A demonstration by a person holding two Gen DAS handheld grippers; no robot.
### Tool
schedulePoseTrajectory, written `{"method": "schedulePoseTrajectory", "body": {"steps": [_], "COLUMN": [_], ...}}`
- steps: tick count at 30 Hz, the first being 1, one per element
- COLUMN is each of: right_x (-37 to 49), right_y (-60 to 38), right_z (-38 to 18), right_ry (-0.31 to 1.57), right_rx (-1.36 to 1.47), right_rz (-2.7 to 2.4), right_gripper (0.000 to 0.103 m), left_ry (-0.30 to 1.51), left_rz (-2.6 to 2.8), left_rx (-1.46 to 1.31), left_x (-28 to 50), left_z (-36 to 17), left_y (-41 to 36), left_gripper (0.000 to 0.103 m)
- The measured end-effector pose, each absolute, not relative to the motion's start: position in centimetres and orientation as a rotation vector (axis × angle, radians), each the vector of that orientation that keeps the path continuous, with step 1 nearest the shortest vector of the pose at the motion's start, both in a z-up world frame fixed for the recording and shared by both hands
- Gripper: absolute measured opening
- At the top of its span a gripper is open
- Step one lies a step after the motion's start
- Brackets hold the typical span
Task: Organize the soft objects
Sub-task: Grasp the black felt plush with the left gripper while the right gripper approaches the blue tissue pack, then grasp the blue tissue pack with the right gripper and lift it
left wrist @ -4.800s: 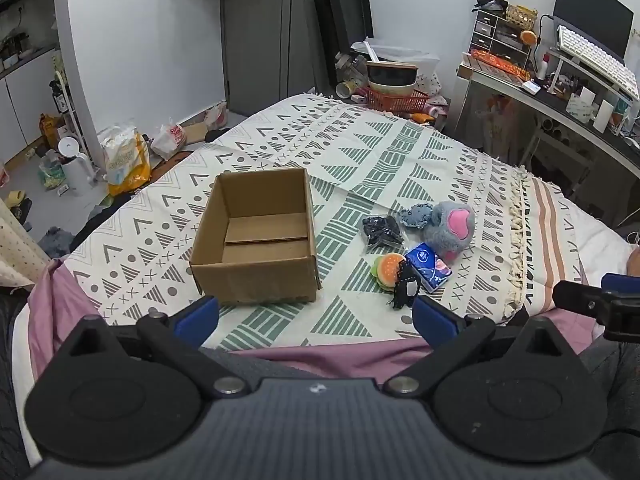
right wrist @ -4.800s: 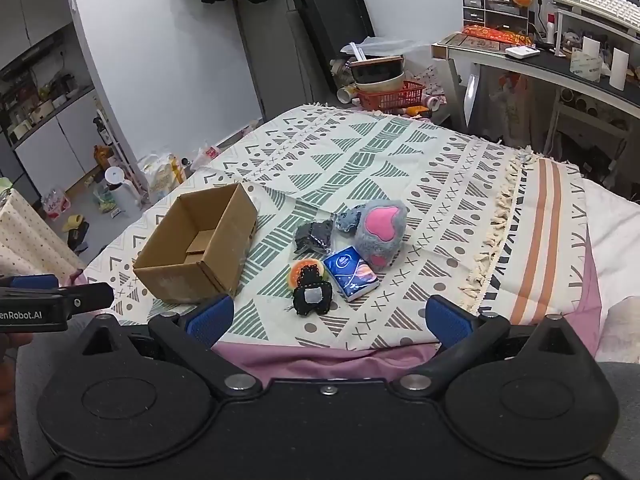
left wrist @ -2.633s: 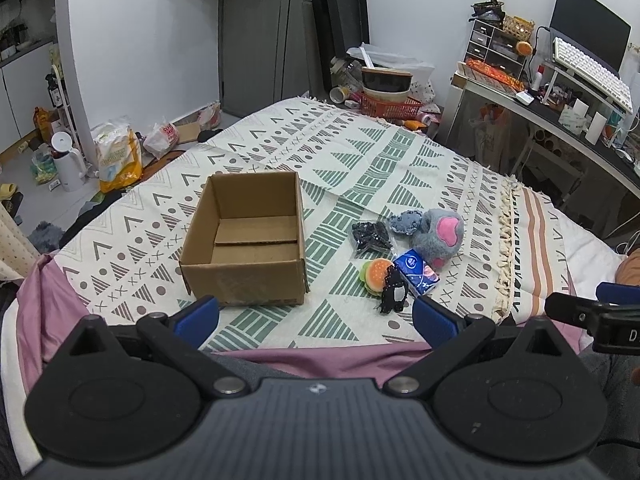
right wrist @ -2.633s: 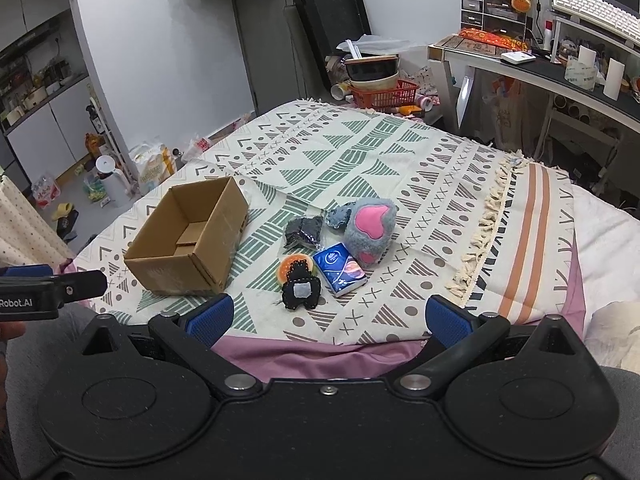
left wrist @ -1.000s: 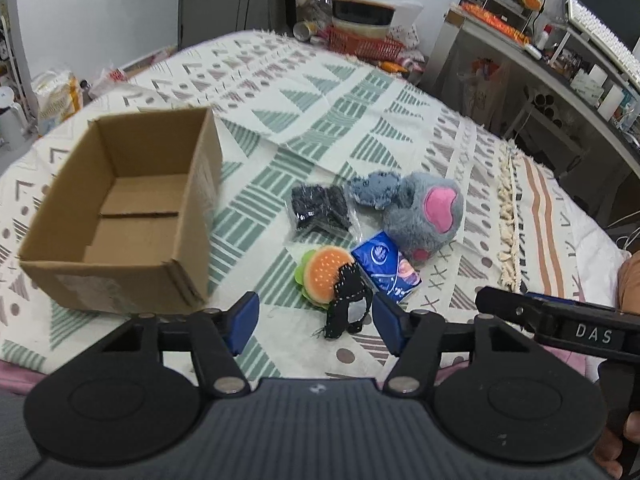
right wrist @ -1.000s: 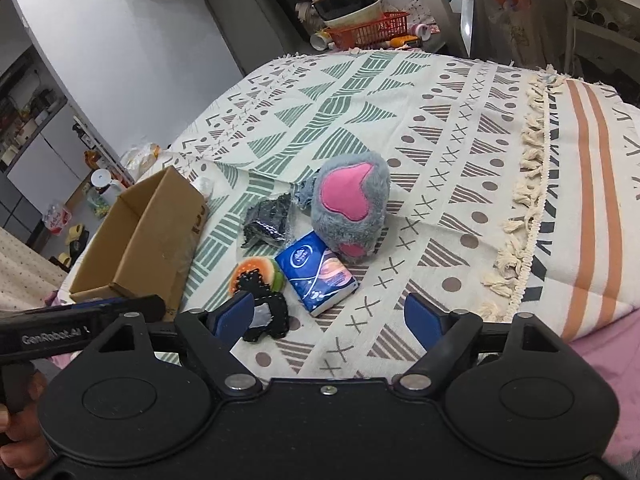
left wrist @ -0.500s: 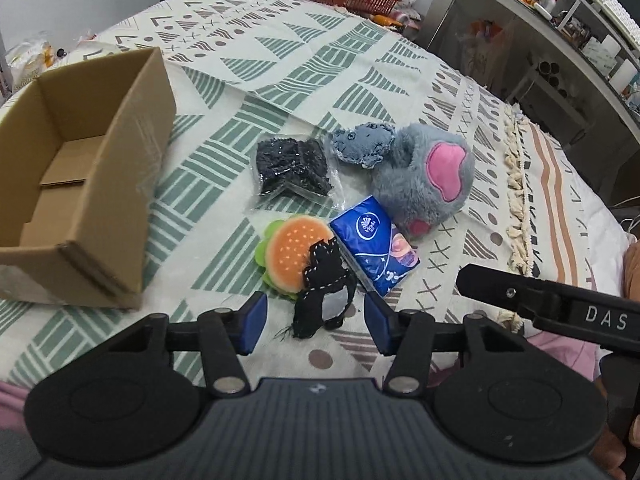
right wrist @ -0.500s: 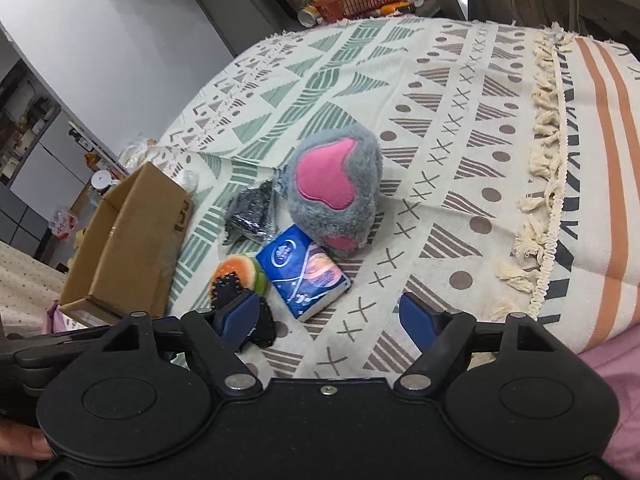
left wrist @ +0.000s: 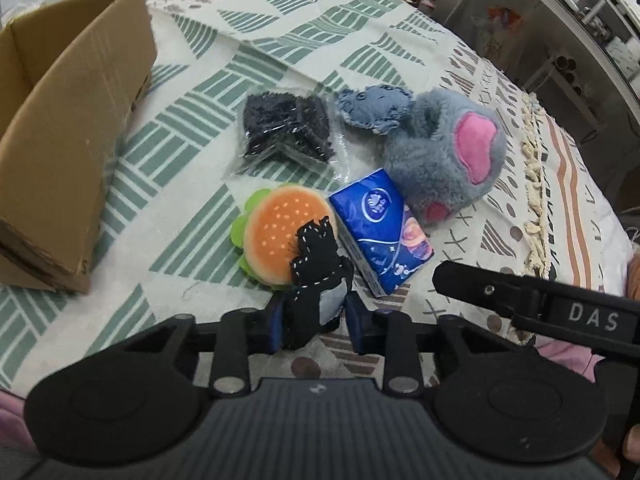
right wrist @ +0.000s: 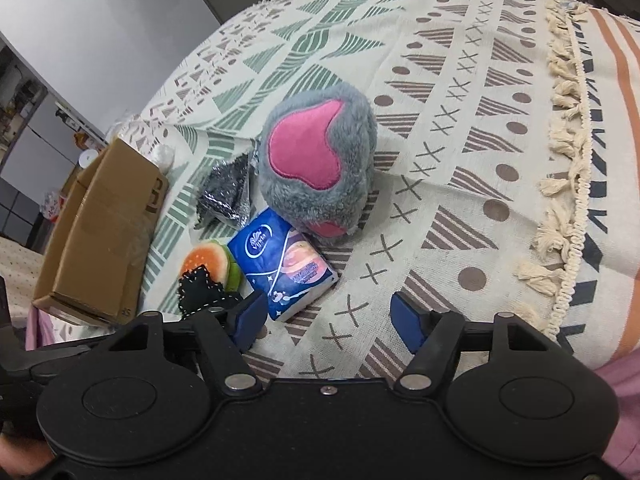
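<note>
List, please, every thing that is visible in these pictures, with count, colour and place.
box: 1, brown cardboard, open, left on the blanket
black toy: 1, black with white stitching, nearest, leaning on the burger
burger: 1, orange and green plush, right of the box
tissue pack: 1, blue, right of the burger
black packet: 1, clear wrap, behind the burger
blue toy: 1, grey-blue, right of the packet
grey plush: 1, grey with pink patch, behind the tissue pack
blanket: 1, cream with green and brown pattern, under all
left gripper: 1, black, blue pads, around the black toy
right gripper: 1, open, near the tissue pack
</note>
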State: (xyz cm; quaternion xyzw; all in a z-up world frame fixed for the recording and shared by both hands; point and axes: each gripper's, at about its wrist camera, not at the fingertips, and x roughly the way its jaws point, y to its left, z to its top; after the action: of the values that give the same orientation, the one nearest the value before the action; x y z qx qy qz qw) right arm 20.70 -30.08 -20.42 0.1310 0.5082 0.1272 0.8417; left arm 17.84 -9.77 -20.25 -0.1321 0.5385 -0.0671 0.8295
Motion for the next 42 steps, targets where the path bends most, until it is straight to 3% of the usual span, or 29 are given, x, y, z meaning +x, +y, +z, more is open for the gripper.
{"method": "schedulePoseTrajectory", "body": {"steps": [28, 32, 42], "right_x": [23.2, 23.2, 21.1], "right_y": [-22.9, -22.2, -23.0], "right_z": [-22.7, -22.8, -19.4], "right_ry": [1.069, 1.052, 0.96], "right_rx": [-0.085, -0.14, -0.093], "right_rz": [0.312, 0.323, 0.304], "right_gripper": [0.065, 0.058, 0.057], "left_ry": [1.077, 1.051, 0.999], "left_rz": [-0.118, -0.101, -0.058], "left_rx": [-0.325, -0.314, -0.268], "left_x": [17.0, 17.0, 16.1], "left_z": [-16.6, -15.2, -12.2], "left_y": [-5.0, -4.3, -3.0], "left_gripper": [0.025, 0.025, 0.025]}}
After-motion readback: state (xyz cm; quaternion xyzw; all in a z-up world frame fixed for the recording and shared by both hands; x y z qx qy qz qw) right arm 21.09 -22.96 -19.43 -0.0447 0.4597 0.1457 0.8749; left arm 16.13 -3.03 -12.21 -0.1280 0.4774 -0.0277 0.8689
